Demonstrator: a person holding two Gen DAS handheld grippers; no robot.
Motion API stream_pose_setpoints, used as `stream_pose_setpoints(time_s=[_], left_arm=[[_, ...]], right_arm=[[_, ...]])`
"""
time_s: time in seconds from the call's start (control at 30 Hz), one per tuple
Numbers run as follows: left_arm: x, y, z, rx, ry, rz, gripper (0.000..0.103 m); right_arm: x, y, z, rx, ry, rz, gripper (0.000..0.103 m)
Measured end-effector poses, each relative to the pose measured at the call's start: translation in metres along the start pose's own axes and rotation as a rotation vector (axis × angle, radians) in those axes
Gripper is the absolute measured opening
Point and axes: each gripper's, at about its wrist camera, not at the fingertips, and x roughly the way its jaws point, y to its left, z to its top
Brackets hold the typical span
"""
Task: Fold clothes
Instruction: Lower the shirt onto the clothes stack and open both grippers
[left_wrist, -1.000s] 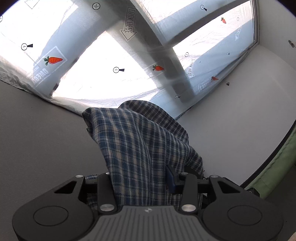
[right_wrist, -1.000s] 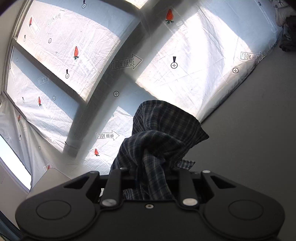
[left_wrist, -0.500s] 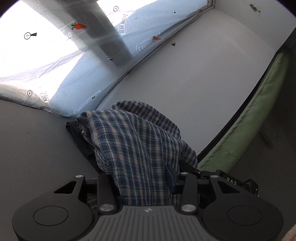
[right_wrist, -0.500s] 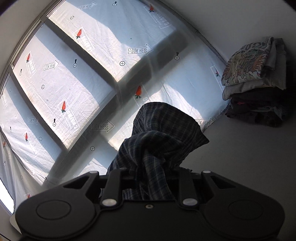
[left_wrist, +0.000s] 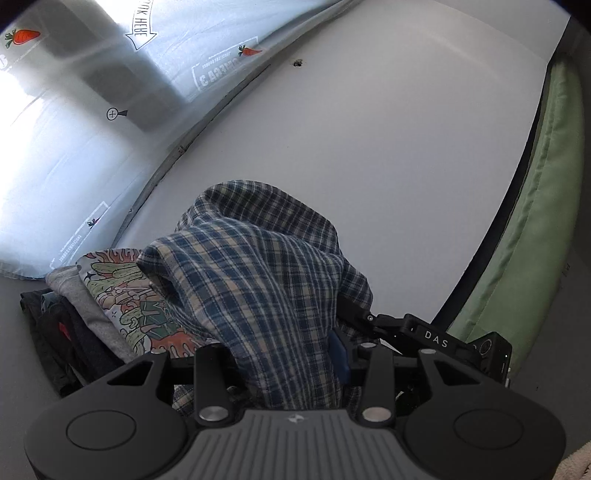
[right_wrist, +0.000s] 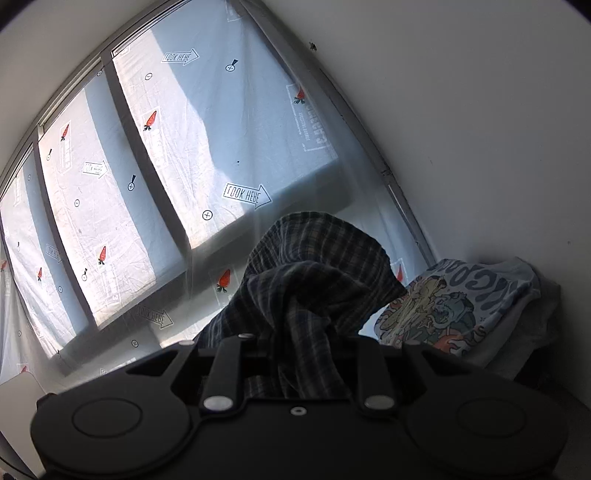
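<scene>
A blue and cream plaid shirt (left_wrist: 258, 280) is bunched up over my left gripper (left_wrist: 288, 354), which is shut on it; the fingertips are buried in the cloth. In the right wrist view the same plaid shirt (right_wrist: 314, 273) drapes over my right gripper (right_wrist: 295, 354), also shut on it. A stack of folded clothes (left_wrist: 85, 306) topped by a cartoon-print T-shirt (left_wrist: 122, 291) lies just left of the shirt in the left view. That printed T-shirt (right_wrist: 454, 302) and its stack sit to the right of the shirt in the right view, close to it.
A window covered with a carrot-and-arrow printed film (right_wrist: 166, 177) fills the back. A white wall (left_wrist: 388, 147) meets it at the corner. A green cushion edge (left_wrist: 532, 206) runs along the right. My other gripper's black body (left_wrist: 443, 343) shows behind the shirt.
Both grippers have swung with the plaid shirt toward the corner; the stack of folded clothes, off to the side half a second ago, is now right beside the shirt. Both grips stay shut.
</scene>
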Motion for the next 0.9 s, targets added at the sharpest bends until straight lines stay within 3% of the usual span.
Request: stream_pose_setpoints(time_s=[0.23,0.43,0.5,0.53,0.6,0.7,0.8,0.83,0.9], left_arm=[[0.099,-0.009,0.017,0.130,-0.050,0.043,0.043],[0.157,0.022,0.029,0.166,-0.062,0.091,0.043],[0.175,0.040,0.027,0.184,-0.066,0.177,0.043],[0.184,0.050,0.025,0.208,-0.057,0.250,0.045],[0.202,0.070,0.021,0.255,-0.038,0.395,0.045],[0.208,0.094,0.028,0.218,-0.029,0.529,0.047],[0.200,0.099,0.029,0.206,-0.117,0.573,0.065],[0.201,0.099,0.028,0.227,-0.121,0.583,0.071],[0.205,0.099,0.025,0.263,-0.120,0.613,0.073]], right_arm=[[0.050,-0.056,0.073,-0.183,-0.010,-0.036,0.024],[0.109,-0.090,0.104,-0.285,-0.015,-0.053,0.026],[0.135,-0.102,0.105,-0.302,-0.006,-0.069,0.034],[0.148,-0.107,0.102,-0.316,-0.018,-0.083,0.049],[0.174,-0.118,0.095,-0.346,-0.048,-0.113,0.060],[0.197,-0.121,0.083,-0.393,-0.079,-0.184,0.059],[0.199,-0.105,0.063,-0.572,-0.134,-0.193,0.053],[0.200,-0.099,0.056,-0.646,-0.122,-0.178,0.047],[0.214,-0.094,0.044,-0.744,-0.042,-0.170,0.037]])
